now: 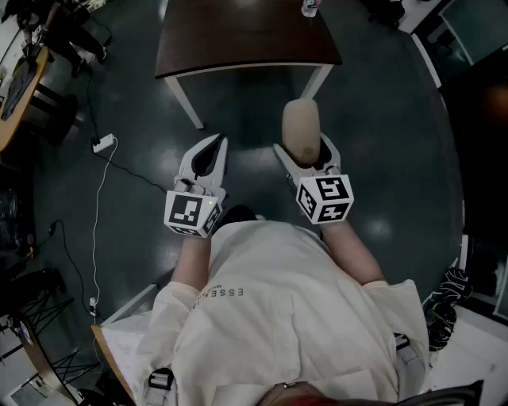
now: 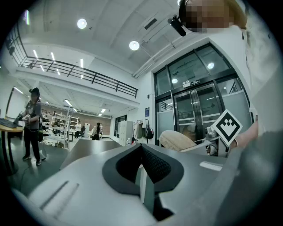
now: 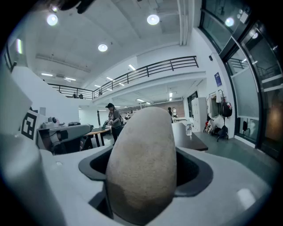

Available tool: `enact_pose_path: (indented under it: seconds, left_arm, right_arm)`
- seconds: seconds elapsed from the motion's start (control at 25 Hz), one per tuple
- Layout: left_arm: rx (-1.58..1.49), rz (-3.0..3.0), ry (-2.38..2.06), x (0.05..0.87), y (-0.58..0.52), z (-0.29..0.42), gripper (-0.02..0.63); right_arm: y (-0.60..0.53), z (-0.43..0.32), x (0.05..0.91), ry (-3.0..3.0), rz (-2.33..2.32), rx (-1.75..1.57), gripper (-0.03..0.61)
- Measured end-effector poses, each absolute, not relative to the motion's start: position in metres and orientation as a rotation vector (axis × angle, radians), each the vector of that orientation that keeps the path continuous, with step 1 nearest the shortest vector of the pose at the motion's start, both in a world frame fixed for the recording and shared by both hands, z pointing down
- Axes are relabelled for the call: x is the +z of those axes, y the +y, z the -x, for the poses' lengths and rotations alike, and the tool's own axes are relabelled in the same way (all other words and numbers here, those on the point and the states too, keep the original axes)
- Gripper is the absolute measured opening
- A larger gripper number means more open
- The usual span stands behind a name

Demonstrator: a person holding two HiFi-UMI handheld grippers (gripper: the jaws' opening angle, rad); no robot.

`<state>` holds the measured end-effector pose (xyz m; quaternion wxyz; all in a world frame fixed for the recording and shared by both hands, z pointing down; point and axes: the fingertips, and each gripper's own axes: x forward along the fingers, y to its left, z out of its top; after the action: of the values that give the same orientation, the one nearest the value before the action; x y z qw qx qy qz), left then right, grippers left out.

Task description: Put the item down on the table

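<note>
Steep downward look from head height. Largest, a dark grey-green floor [image 1: 381,158] spread beneath and all around both sets of fingers. Next, a table [image 1: 238,40] with a dark brown top and white legs, straight ahead of the fingertips and apart from them, its near edge beyond the tips. Behind the fingers, a person [image 1: 278,317] in a cream short-sleeved shirt, bare forearms stretched forward to the two tools. Left gripper [image 1: 216,143], white with black inner pads, pointed forward over the floor; fingers clenched tip to tip, only a thin slit between the pads, nothing held. Right gripper [image 1: 305,147] just beside it and level with it, fingers grasping a beige egg-shaped item [image 1: 301,127] low on its sides. Item upright between the right fingers, rounded top poking out past the fingertips toward the table, in the air above the floor and short of the tabletop, not touching it; surface matte and faintly speckled, darker near the bottom in the right gripper view. Behind each pair of fingers, a cube with black-and-white square markers: the left cube [image 1: 190,212] and the right cube [image 1: 325,198]. Off to the left of the left fingers, a thin white cable [image 1: 99,206] across the floor to a small white power strip [image 1: 104,143]. Far ahead of the right fingertips, at the back of the table, a small bottle [image 1: 309,8], partly cut off by the frame.
</note>
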<state>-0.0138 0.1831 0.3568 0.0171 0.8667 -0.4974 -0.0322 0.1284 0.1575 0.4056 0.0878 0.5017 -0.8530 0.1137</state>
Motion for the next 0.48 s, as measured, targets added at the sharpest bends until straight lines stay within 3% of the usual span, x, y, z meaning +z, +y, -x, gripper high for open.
enact_pose_path:
  seconds: [0.48]
  left_arm:
    - [-0.085,-2.681,-1.545,0.3623,0.1835,0.0125,0.015]
  right_arm:
    - [0.1551,-0.1325,0.4099,-2.54,-1.489,0.383,0.388]
